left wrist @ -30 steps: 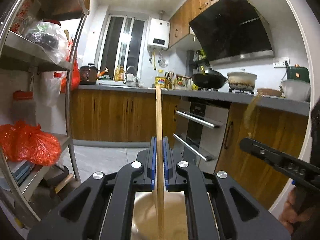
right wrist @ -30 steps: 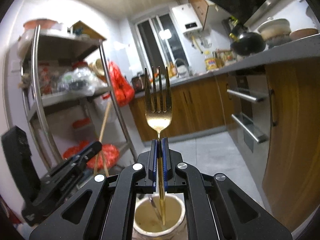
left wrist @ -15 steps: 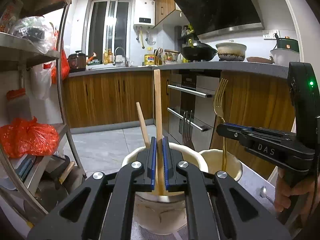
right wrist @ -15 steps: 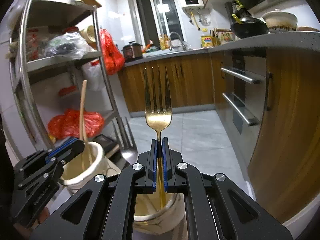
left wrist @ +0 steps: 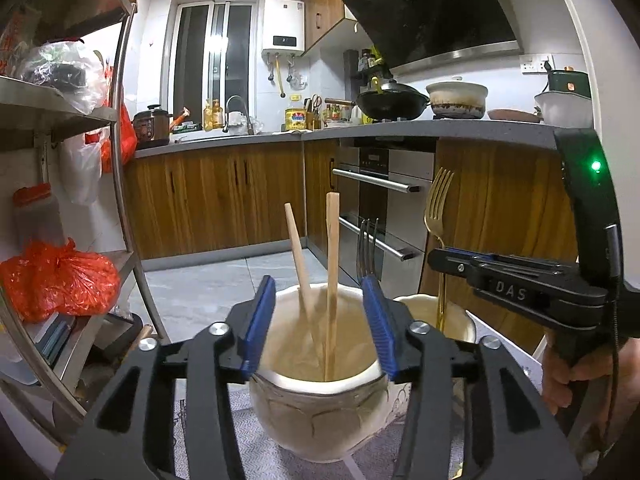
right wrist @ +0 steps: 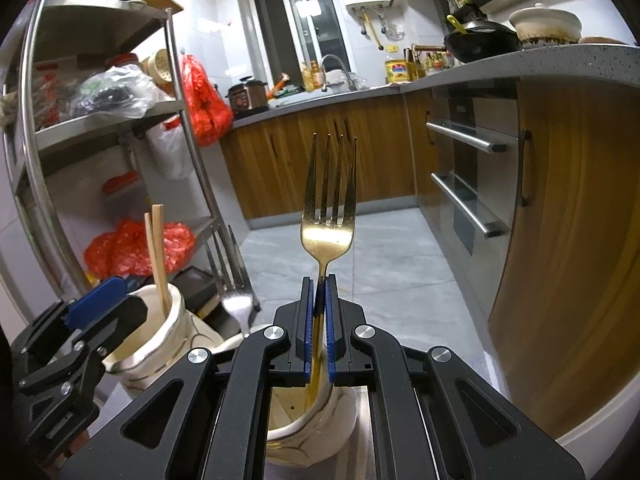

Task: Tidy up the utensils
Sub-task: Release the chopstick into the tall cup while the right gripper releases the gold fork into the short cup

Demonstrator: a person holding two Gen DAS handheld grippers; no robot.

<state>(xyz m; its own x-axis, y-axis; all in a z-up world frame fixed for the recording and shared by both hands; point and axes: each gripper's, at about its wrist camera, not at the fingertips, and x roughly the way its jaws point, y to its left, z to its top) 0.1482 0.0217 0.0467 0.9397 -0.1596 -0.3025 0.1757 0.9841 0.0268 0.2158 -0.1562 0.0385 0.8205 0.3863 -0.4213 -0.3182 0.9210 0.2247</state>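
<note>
Left hand-held gripper is spread wide, blue pads either side of the big jar, gripping nothing. Two chopsticks stand loose in that jar, leaning against each other, tops clear of the rim. Right hand-held gripper is nearly closed around the gold fork handle, though a slight gap shows each side, so contact cannot be confirmed; the fork is upright, tines up, its lower end down inside the small jar directly below. A silver fork stands tines up between the two jars; which jar holds it is unclear. Jars sit just beside each other on a grey mat on the surface. Behind: steel rack with a red bag on the left, oven and wood cabinets on the right.
</note>
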